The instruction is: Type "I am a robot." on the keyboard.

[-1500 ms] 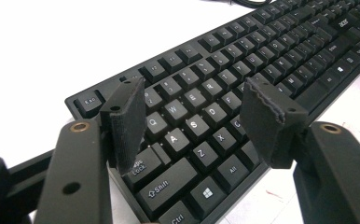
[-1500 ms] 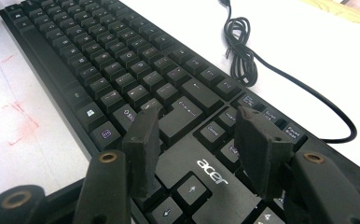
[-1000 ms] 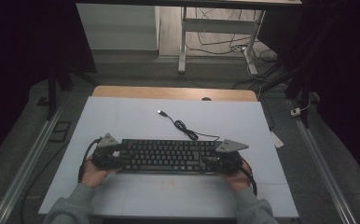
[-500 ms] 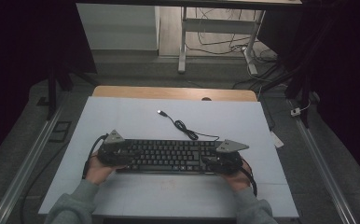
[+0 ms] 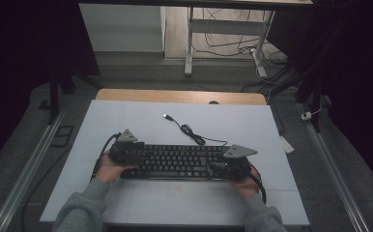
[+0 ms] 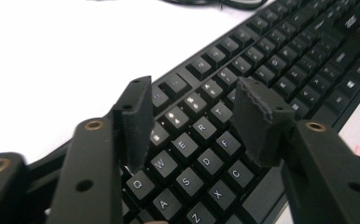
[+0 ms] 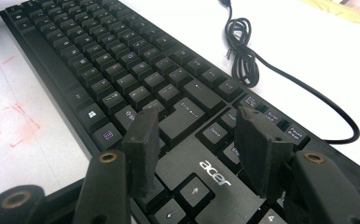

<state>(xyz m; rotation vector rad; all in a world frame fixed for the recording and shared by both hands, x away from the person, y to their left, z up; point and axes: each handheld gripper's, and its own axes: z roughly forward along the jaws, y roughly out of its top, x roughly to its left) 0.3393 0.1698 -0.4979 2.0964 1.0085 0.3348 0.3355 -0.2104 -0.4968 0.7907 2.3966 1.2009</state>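
Nearest the viewer, two grey sleeves enter from the bottom edge; each hand carries one hand-held gripper over an end of a black keyboard lying lengthwise on the white counter, slightly nearer its front edge than its back. Left hand-held gripper: jaws apart w/ nothing gripped, poised above the Q-W-E-R key rows; they have just been closing somewhat, no thing between them, pads off the keys. Right hand-held gripper: jaws likewise released, hovering over the nav-key block beside the Enter key, above the acer logo; whether its left pad touches the keys cannot be told. On the counter in front of the keyboard, faint red marks. Behind the keyboard, its black cable runs in a loose coil across the counter to a USB plug, lying free. Farther back, a wooden strip borders the counter's far edge. Beyond: grey floor, white frame legs w/ loose wires around them; metal rails flank the counter L and R.
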